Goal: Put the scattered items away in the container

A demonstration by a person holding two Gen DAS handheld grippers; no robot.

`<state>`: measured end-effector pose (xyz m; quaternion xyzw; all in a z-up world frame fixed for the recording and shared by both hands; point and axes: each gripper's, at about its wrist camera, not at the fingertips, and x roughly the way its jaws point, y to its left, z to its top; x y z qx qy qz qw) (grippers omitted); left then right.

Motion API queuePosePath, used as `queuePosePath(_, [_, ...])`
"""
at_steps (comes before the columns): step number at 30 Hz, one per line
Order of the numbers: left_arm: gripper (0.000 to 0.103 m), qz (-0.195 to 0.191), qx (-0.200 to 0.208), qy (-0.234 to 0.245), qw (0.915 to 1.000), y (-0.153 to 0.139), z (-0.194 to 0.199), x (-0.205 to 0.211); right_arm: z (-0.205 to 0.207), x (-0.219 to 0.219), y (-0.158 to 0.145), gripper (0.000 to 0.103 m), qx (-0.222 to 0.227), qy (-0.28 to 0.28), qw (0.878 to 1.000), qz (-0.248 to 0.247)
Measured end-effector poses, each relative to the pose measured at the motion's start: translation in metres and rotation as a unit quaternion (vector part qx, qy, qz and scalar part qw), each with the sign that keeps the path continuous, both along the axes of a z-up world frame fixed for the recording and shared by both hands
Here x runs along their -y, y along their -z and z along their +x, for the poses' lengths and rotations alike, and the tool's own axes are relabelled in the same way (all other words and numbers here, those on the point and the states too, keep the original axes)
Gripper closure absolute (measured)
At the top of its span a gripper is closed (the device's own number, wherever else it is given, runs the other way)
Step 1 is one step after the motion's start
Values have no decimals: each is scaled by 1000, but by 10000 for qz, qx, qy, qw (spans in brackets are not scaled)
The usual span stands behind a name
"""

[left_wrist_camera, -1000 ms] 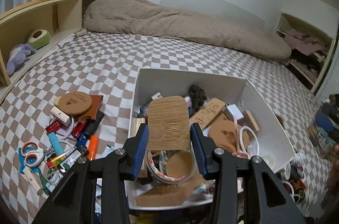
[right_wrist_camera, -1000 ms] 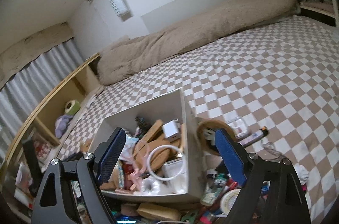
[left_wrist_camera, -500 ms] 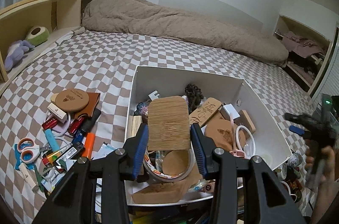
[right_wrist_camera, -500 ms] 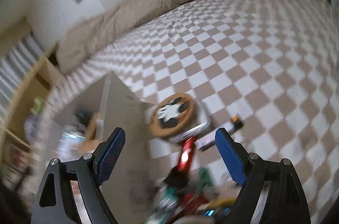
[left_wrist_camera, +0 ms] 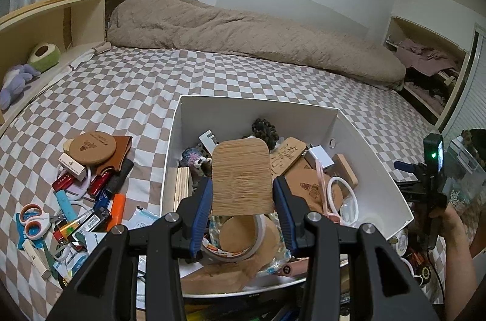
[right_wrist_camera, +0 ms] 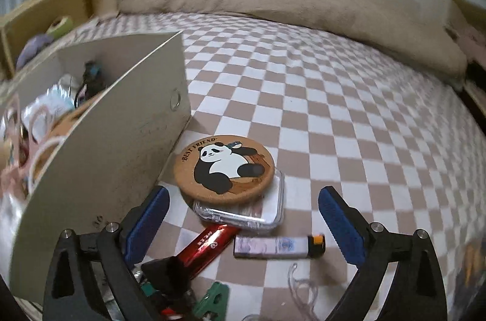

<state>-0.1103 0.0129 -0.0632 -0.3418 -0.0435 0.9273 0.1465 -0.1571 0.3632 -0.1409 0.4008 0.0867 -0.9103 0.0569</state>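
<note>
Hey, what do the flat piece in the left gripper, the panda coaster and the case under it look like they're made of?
The flat piece, clamped in the left gripper, looks like bamboo or wood: matte tan with fine straight grain. The panda coaster looks like cork: speckled brown rim, printed top. The case beneath it seems clear hard plastic: see-through with glossy edges.

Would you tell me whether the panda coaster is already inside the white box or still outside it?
Outside. The panda coaster lies on a clear plastic case on the checkered bedspread, beside the white box.
</note>
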Motion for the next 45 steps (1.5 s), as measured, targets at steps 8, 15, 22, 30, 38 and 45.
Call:
queuePosePath(8, [62, -256, 152, 60, 9995, 6, -2, -13, -25, 14, 19, 4, 309, -281, 9984, 385])
queuePosePath(15, [62, -576, 332, -24, 9978, 13, -3, -16, -43, 19, 27, 4, 488, -335, 9975, 382])
queuePosePath(22, [62, -744, 495, 6, 9960, 20, -4, -17, -51, 14, 27, 5, 502, -190, 9985, 139])
queuePosePath(30, [62, -776, 463, 4, 9959, 18, -3, -18, -48, 14, 26, 15, 516, -217, 9983, -176])
queuePosePath(38, [62, -729, 379, -124, 9965, 13, -2, -12, -34, 3, 13, 16, 324, -16, 9977, -594])
queuePosePath(45, [51, -685, 323, -165, 9970, 11, 0, -9, -22, -12, -8, 16, 197, 390, 9939, -1009])
